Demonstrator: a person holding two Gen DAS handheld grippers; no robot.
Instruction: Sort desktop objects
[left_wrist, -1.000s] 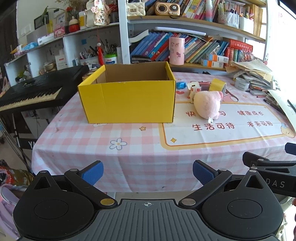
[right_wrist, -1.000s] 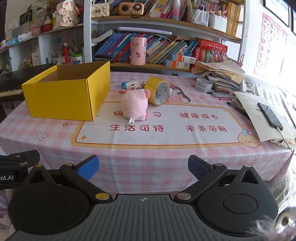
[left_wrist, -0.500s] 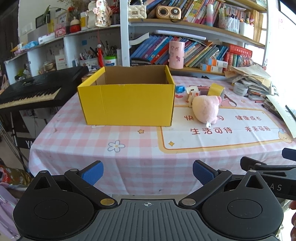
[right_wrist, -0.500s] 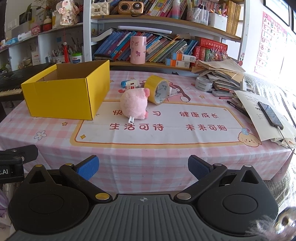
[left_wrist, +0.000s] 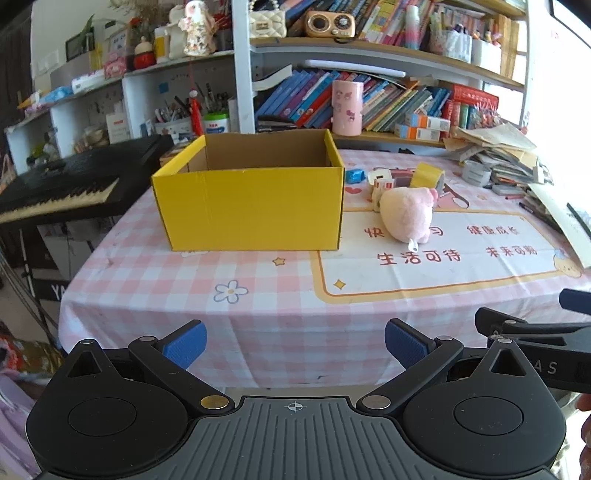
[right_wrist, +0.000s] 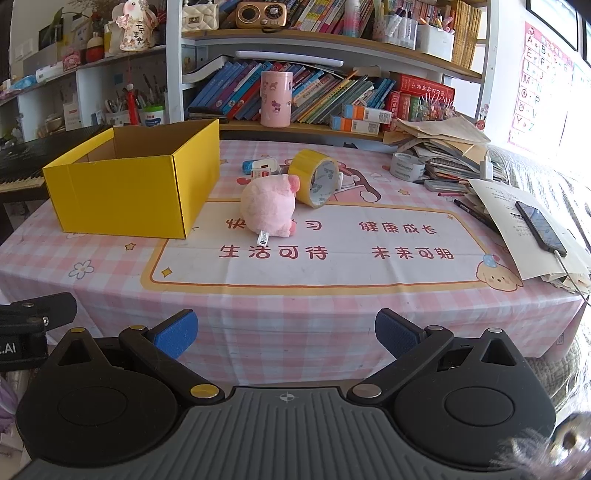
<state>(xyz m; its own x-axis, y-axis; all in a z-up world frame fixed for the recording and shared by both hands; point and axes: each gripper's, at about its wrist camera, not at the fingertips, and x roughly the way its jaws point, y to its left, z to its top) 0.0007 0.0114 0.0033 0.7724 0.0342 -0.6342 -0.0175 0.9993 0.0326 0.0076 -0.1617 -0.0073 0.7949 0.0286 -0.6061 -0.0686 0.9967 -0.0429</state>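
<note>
Both grippers spread wide and empty, short of the table's near edge.
Left gripper (left_wrist: 295, 345): jaws released, yellow box (left_wrist: 251, 206) at 12 o'clock. Right gripper (right_wrist: 286, 334): jaws released, pink plush toy (right_wrist: 269, 210) at 12 o'clock on the pink checked tablecloth (right_wrist: 295, 306), just right of the box; yellow tape roll (right_wrist: 316, 177) upright on edge, touching the toy at its 1 o'clock; small white-and-blue items (right_wrist: 260, 166) behind.

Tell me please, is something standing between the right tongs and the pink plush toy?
Nothing visible does. The right tongs are open at the table's near edge, and only bare tablecloth lies before the pink plush toy. The tape roll sits behind it.
</note>
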